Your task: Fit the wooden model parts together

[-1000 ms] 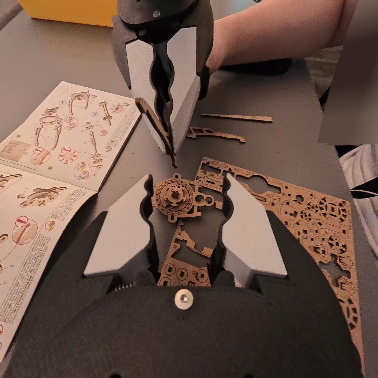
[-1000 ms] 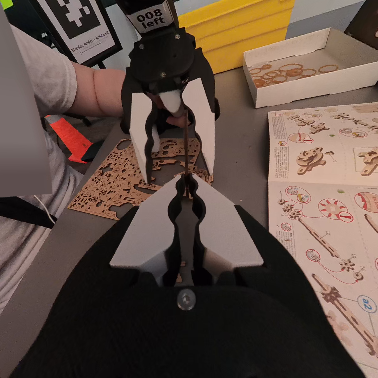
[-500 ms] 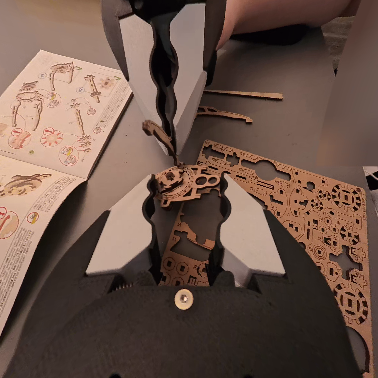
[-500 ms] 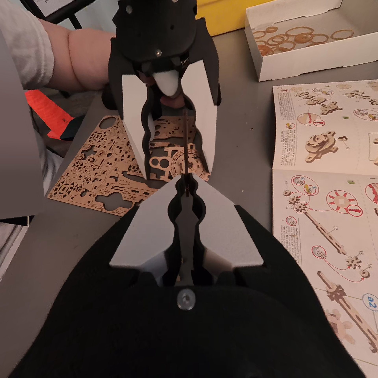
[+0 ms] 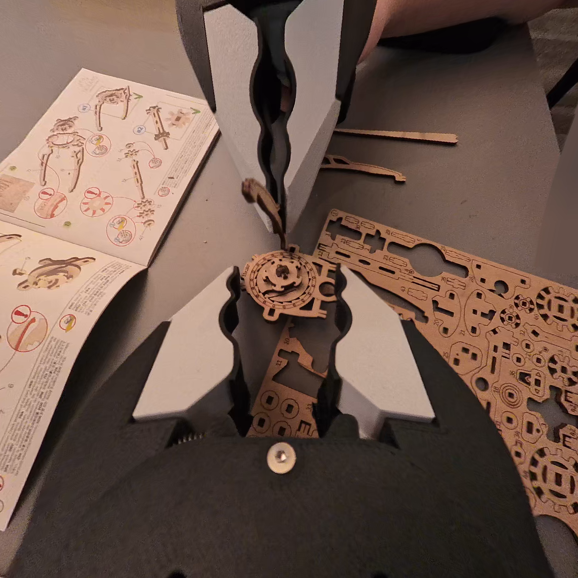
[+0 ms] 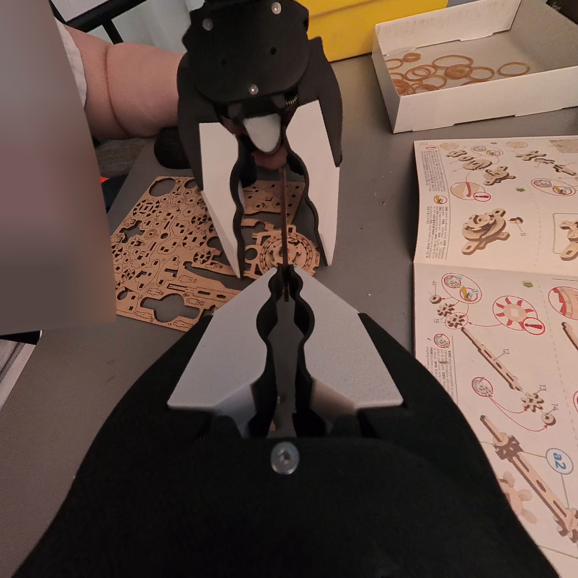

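Observation:
A round wooden gear assembly (image 5: 281,283) lies flat on the grey table, partly on a punched wooden parts sheet (image 5: 469,312). My left gripper (image 5: 287,278) is open, with a fingertip on each side of the assembly. My right gripper (image 5: 283,223) reaches in from the far side and is shut on a thin curved wooden piece (image 5: 262,200). The piece's lower tip meets the far rim of the assembly. In the right wrist view the right gripper (image 6: 284,276) holds this piece (image 6: 284,219) edge-on, above the assembly (image 6: 291,255), facing the open left gripper (image 6: 281,266).
An open instruction booklet (image 5: 93,187) lies left of the assembly and also shows in the right wrist view (image 6: 500,281). Two loose wooden strips (image 5: 394,136) (image 5: 362,170) lie beyond the sheet. A white box (image 6: 469,103) of rubber bands, a yellow bin (image 6: 344,31) and a person's arm (image 6: 134,93) are farther off.
My left gripper has moved forward so its open fingers now flank the assembly. My right gripper has brought the curved piece down and closer, until its tip reaches the assembly's rim.

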`<state>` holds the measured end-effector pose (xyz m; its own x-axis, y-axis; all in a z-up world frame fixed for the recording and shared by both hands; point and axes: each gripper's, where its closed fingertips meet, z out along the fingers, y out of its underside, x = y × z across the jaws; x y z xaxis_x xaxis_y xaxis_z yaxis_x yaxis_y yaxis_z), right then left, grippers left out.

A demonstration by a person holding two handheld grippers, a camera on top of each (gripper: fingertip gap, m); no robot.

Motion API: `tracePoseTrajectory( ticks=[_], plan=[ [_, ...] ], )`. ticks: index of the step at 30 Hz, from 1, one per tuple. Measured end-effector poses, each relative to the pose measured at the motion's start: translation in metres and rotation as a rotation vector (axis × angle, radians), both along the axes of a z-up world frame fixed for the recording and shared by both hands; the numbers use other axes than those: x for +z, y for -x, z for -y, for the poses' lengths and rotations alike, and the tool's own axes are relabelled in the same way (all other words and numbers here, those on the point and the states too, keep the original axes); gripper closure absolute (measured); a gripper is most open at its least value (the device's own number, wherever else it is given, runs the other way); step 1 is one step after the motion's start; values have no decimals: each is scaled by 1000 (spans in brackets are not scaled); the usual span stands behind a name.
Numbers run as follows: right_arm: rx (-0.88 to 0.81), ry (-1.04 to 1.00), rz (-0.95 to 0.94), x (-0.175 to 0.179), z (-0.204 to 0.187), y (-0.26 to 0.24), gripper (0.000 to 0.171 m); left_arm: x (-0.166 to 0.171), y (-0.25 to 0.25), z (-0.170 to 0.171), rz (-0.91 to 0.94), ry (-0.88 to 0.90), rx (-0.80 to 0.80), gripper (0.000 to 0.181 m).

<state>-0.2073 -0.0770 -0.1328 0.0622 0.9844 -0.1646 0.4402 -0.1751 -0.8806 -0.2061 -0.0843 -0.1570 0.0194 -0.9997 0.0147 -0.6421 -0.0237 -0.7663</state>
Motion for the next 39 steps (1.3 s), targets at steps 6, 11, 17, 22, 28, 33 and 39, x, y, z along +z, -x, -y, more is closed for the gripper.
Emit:
tracePoseTrajectory(
  ticks=[6, 11, 17, 22, 28, 33, 39],
  plan=[
    [-4, 47, -24, 3, 3, 2, 170, -4, 3, 1, -6, 54, 5, 121],
    [-37, 60, -31, 4, 2, 3, 169, -5, 3, 1, -11, 41, 3, 121],
    [-63, 11, -18, 3, 4, 5, 169, -5, 2, 1, -6, 42, 6, 121],
    [-87, 11, -19, 3, 1, 2, 170, -5, 3, 1, -4, 40, 6, 121],
    [-81, 57, -24, 2, 2, 0, 170, -5, 3, 0, -4, 41, 6, 121],
    [-81, 22, -21, 3, 3, 2, 170, -5, 3, 0, -4, 42, 8, 121],
    [-97, 44, -15, 1, 2, 2, 170, -5, 3, 0, -3, 47, 12, 121]
  ],
)
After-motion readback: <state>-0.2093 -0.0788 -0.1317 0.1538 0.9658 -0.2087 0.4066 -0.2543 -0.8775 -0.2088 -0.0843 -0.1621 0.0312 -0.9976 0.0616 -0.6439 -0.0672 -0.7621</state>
